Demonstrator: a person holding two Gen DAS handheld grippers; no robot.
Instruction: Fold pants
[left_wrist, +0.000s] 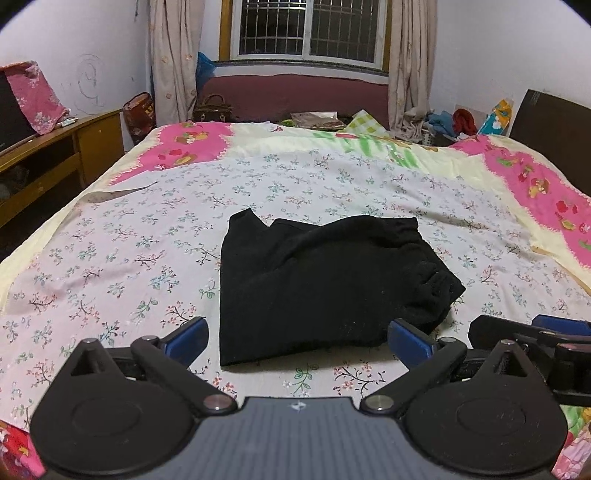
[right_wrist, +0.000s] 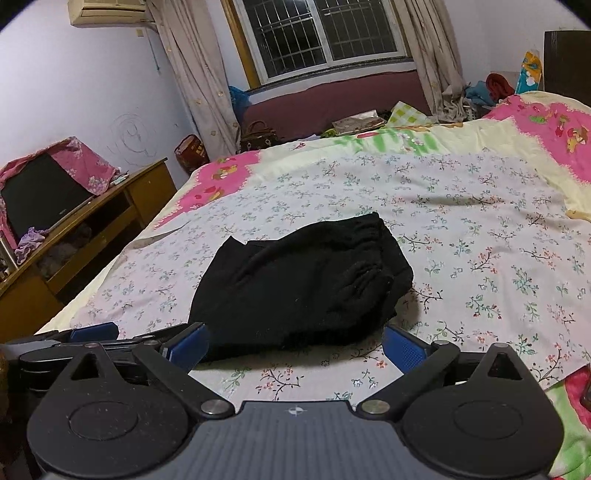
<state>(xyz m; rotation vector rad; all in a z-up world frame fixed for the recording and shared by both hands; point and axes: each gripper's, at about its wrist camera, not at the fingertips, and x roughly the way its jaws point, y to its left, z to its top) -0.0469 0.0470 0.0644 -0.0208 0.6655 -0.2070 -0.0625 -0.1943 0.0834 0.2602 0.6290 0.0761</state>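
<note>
A bed (left_wrist: 110, 258) with a floral sheet fills the room under pale lilac walls (right_wrist: 92, 85). A barred window (left_wrist: 310, 29) shows darkness outside, flanked by beige curtains (left_wrist: 173, 62). A wooden cabinet (right_wrist: 92, 229) stands left, an air conditioner (right_wrist: 107, 11) mounted above

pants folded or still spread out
Folded: the pants lie as a compact, layered black bundle on the bed, waistband doubled over, and neither open gripper touches them.
</note>
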